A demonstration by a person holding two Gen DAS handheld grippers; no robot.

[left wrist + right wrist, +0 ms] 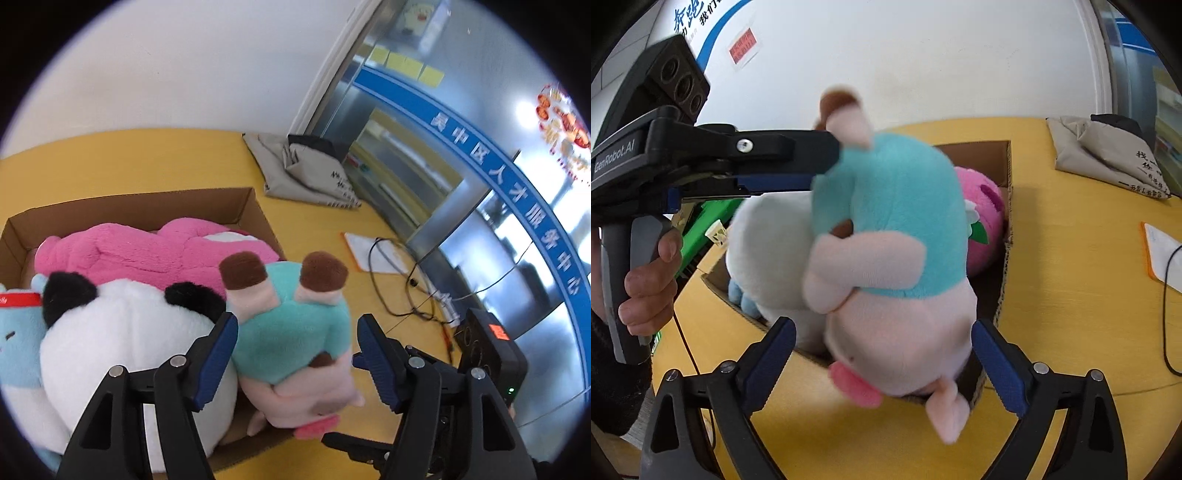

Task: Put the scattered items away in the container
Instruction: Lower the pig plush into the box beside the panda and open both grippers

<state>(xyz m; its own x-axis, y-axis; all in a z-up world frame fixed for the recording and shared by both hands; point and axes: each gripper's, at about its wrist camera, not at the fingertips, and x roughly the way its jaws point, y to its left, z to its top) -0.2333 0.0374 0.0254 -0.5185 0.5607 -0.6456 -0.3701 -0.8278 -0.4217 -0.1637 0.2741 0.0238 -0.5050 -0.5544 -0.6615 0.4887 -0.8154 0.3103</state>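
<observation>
Found the teal-and-pink plush [291, 332] [894, 221] head down at the near right corner of the cardboard box [255, 210] [1006, 177], with brown-tipped feet up and the pink head and one ear hanging over the front rim. Saw it leaning against a white panda plush [122, 332], with a bright pink plush [147, 251] packed behind both and a light blue plush [14, 332] squeezed in at the far left. Placed the box itself on the yellow desk [314, 236].

Caught the left claw [295, 321] [816, 166] spread around the teal back, not pinching: right pad clearly apart from the fur, left pad just beside it, possibly brushing it, though hard to tell through the blur. Noted a hand [650, 280] wrapped round that claw's grey handle in the right wrist view.

Caught the right claw [882, 326] spread very wide to either side of the pink head, left pad well clear, right pad near the cheek without pressing. Held nothing in either claw.

Spotted a folded grey bag [306, 173] at the far edge of the desk by the glass wall, and nearer, a white pad with an orange edge [358, 251] under a looping black cable [391, 280].
</observation>
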